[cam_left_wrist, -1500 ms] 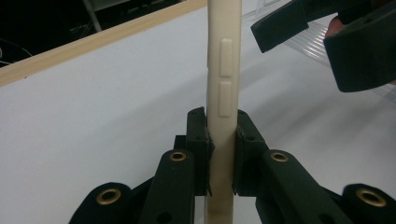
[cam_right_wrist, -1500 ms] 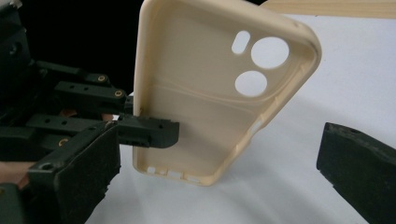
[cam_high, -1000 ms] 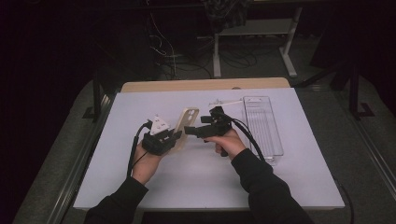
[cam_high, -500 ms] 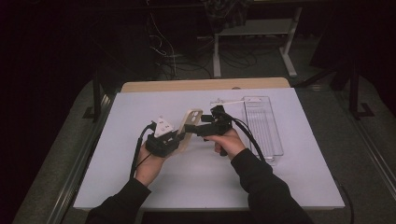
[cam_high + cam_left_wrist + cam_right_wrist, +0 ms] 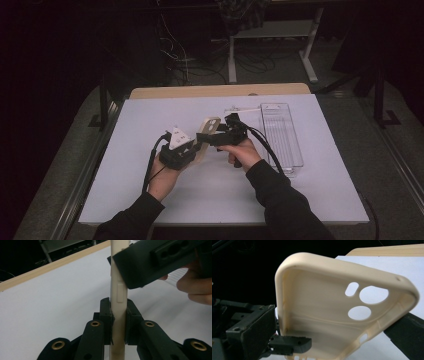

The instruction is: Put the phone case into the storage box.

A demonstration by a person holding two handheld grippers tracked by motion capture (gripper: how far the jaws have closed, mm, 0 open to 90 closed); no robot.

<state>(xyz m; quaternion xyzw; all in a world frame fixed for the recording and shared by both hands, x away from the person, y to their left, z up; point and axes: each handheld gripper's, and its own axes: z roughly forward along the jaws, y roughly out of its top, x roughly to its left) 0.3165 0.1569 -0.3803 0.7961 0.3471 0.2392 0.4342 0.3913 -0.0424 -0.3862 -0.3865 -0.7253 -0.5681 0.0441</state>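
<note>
A cream phone case [image 5: 207, 129] with camera holes is held up above the white table [image 5: 135, 165], between both hands. My left gripper [image 5: 196, 148] comes from the lower left. In the left gripper view its jaws [image 5: 118, 315] are shut on the case's thin lower edge [image 5: 119, 277]. My right gripper [image 5: 216, 136] reaches in from the right, and one of its jaws [image 5: 150, 262] lies against the case's side. In the right gripper view the case's hollow inside [image 5: 317, 307] faces the camera, with my jaws [image 5: 329, 335] clamped across its width.
A clear plastic tray [image 5: 282, 135] lies on the table to the right of the hands. A wooden strip [image 5: 215, 91] runs along the table's far edge. Dark floor, cables and a stand's legs lie beyond it.
The left hand has shifted a little to the right, closer to the right gripper. The case stays held between the two grippers, and the right hand has not moved.
</note>
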